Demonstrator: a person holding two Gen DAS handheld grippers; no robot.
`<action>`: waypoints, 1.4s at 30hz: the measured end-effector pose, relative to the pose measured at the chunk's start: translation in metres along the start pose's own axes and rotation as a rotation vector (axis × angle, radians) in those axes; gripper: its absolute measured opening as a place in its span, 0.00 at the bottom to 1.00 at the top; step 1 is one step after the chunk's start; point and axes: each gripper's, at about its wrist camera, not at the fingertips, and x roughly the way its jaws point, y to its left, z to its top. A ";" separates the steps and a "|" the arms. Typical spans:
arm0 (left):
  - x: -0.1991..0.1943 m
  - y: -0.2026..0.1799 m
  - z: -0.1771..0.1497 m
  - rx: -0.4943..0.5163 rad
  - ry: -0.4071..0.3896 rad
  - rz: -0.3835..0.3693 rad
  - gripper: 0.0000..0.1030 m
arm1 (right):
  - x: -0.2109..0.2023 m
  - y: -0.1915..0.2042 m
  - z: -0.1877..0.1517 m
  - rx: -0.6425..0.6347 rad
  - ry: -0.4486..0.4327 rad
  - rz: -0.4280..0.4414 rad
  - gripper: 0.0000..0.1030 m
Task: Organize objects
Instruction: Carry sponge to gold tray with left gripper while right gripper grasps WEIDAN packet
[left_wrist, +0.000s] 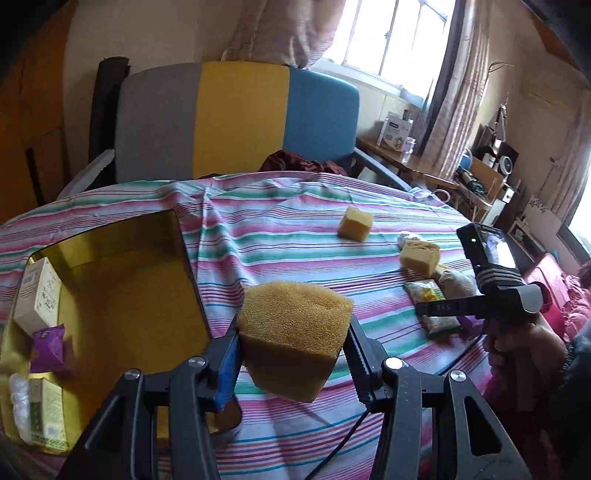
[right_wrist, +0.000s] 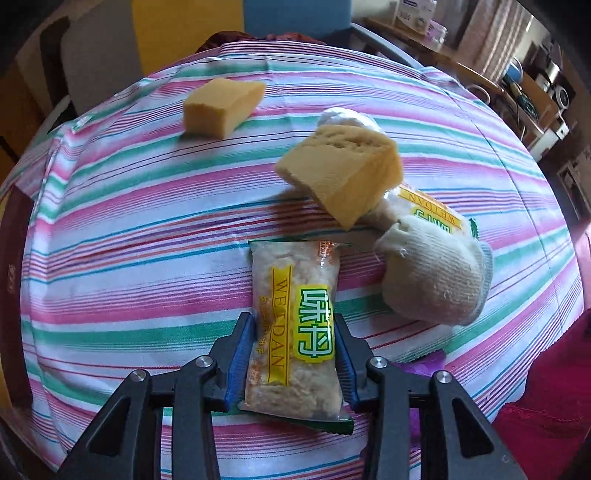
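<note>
We take the striped cloth (left_wrist: 280, 236) as our landmark; it covers the whole table, and everything else sits on it or over it. At its left edge lies the yellow box (left_wrist: 122, 288), open side up, with small cartons and a purple packet (left_wrist: 46, 349) along the box's left wall. Above the cloth, just right of that box, our left gripper (left_wrist: 293, 354) carries a yellow sponge block (left_wrist: 291, 332); its fingers are clamped on the block's two side faces, partly apart to the block's width, and the block sits tilted, one porous face turned up and away from us. On the right half of the cloth our right gripper (right_wrist: 295, 354) has its blue-padded fingers (right_wrist: 240, 350) pressed against the two long edges of a snack packet (right_wrist: 295, 325), fairly close together; the packet's long axis runs straight out along the fingers toward the middle of the cloth, label up. Just right of the packet rests a rolled white sock (right_wrist: 432, 273), overlapping a second packet (right_wrist: 436, 214) of the same kind. A second sponge (right_wrist: 343, 173) leans tilted on that heap, and a third sponge (right_wrist: 221, 107) lies alone toward the cloth's far edge, near the grey, yellow and blue chair (left_wrist: 236, 118).
</note>
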 end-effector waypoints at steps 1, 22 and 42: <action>-0.001 0.002 0.000 -0.002 -0.002 0.016 0.50 | 0.000 0.001 -0.001 -0.004 0.001 0.010 0.40; -0.018 0.052 0.005 -0.043 -0.017 0.204 0.51 | -0.007 0.025 -0.006 -0.159 -0.006 0.086 0.39; 0.010 0.209 0.032 -0.300 0.077 0.293 0.51 | -0.007 0.028 -0.007 -0.168 -0.004 0.083 0.40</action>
